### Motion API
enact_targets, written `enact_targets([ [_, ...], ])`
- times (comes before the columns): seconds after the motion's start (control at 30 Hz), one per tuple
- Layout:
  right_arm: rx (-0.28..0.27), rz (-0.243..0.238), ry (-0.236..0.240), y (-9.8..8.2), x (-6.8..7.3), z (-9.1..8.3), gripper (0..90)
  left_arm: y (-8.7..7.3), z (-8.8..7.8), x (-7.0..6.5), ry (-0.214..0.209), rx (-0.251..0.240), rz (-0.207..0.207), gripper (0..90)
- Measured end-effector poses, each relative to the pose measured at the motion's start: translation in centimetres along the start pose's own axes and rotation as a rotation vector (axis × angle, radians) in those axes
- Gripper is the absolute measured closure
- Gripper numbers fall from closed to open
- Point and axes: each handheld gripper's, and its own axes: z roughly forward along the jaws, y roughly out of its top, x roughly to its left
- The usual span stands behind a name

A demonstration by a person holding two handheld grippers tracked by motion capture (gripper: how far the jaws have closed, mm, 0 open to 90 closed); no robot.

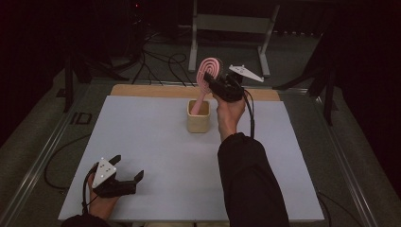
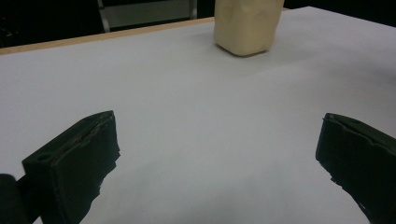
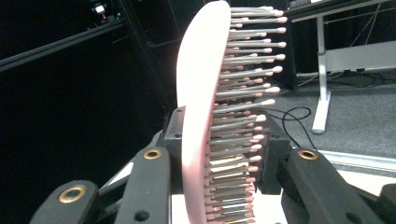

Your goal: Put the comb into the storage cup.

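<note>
A pink hairbrush (image 1: 208, 72) stands upright with its handle down inside a cream cup (image 1: 198, 116) at the back middle of the white table. My right gripper (image 1: 216, 84) is shut on the brush head, above the cup. In the right gripper view the brush (image 3: 201, 107) runs up between my jaws, pink back on the left, bristles pointing right. My left gripper (image 1: 128, 169) rests open at the table's front left corner, nothing between its jaws. Ahead of its jaws in the left gripper view, the cup (image 2: 246, 23) stands far off.
The white table top (image 1: 151, 142) has a wooden strip (image 1: 142, 91) along its back edge. Behind the table stand a grey metal frame (image 1: 231, 28) and loose cables (image 1: 161, 64) on the floor. Metal rails run along both sides of the table.
</note>
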Motion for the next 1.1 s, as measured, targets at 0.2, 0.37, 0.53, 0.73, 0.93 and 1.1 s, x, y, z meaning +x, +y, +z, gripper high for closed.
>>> enact_targets([
  [0.2, 0.005, 0.012, -0.001, -0.5, -0.2, 0.0, 64.6, 0.0, 0.0, 0.0, 0.001, 0.0, -0.001, 0.2],
  [0.37, 0.012, 0.012, -0.001, -0.8, -0.3, 0.1, 64.6, 0.0, 0.0, 0.0, 0.001, 0.002, 0.003, 0.2],
  [0.53, 0.019, 0.012, -0.001, -1.2, -0.3, 0.3, 64.5, 0.0, 0.0, 0.0, 0.0, 0.003, 0.003, 0.2],
  [0.73, 0.027, 0.012, 0.003, -1.6, -0.3, 0.5, 64.5, 0.0, 0.0, 0.0, 0.0, 0.002, 0.003, 0.2],
  [0.93, 0.03, 0.015, 0.0, -1.9, -0.3, 0.6, 64.4, 0.0, 0.0, 0.0, 0.0, 0.003, 0.003, 0.2],
  [1.1, 0.031, 0.029, -0.004, -2.4, -0.6, 0.7, 64.3, 0.0, 0.0, 0.0, 0.0, 0.003, 0.004, 0.2],
])
